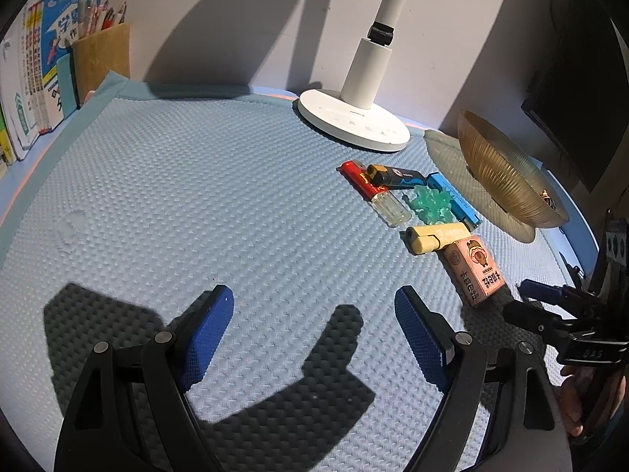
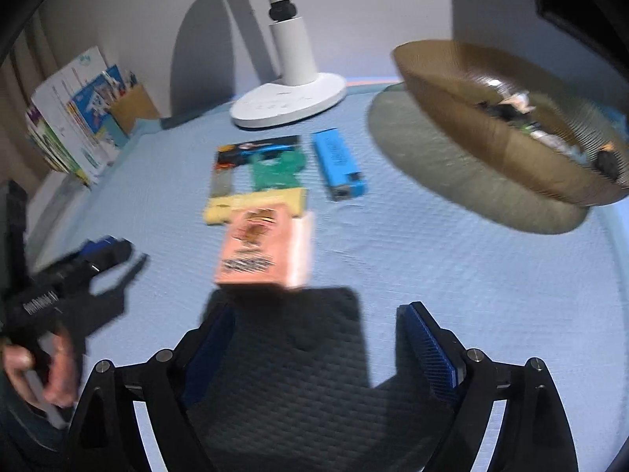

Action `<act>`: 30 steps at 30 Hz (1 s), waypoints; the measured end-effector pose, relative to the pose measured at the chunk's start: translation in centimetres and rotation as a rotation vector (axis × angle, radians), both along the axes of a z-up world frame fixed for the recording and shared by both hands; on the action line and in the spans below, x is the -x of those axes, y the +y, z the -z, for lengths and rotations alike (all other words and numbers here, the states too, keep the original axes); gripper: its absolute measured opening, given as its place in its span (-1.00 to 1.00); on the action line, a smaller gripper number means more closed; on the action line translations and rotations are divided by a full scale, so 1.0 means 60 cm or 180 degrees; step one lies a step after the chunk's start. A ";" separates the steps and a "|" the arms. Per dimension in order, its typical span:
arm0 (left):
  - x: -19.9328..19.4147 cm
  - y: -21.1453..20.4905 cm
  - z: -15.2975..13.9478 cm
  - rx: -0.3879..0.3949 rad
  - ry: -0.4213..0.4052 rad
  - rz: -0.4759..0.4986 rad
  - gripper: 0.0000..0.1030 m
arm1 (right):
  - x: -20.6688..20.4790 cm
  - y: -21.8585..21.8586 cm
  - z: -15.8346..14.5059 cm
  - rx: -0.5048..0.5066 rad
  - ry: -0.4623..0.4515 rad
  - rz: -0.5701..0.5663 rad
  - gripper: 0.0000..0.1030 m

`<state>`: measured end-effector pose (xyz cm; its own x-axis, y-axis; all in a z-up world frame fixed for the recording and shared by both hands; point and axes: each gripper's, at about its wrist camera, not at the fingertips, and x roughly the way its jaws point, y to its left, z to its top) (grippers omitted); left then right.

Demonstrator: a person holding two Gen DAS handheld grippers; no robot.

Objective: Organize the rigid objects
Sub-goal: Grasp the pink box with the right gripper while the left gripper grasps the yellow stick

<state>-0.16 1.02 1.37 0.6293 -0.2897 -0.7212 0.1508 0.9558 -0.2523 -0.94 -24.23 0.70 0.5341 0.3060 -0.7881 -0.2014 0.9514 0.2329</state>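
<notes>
Left wrist view: left gripper jaws apart, empty – pink box lies on blue mat well to the right of its fingers. Right wrist view, blurred: right gripper jaws spread, nothing btwn – pink box just ahead of fingertips, not touching.

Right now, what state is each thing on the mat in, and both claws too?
Left claw: open, empty, over bare mat.
Right claw: open, empty, just short of the pink box.
Pink box: lying flat, closed.
Yellow lighter: on its side, touching the pink box.
Blue lighter: on its side.
Red lighter: on its side.
Amber bowl: upright, small items inside.
</notes>
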 end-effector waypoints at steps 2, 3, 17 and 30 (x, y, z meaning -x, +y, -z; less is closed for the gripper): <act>0.000 0.000 0.000 0.0004 0.0010 0.0002 0.61 | -0.010 0.016 -0.002 -0.0069 0.0038 -0.0012 0.71; -0.001 0.000 0.001 0.0009 0.0020 0.0006 0.61 | -0.016 0.027 -0.003 -0.0075 0.0049 -0.0018 0.71; -0.025 -0.045 -0.011 -0.0249 0.0175 0.0353 0.61 | -0.030 0.090 -0.010 0.0516 -0.0209 -0.0056 -0.23; -0.103 -0.179 -0.009 -0.0480 0.0177 0.1183 0.60 | 0.034 -0.089 -0.022 0.0762 -0.0268 0.0429 -0.23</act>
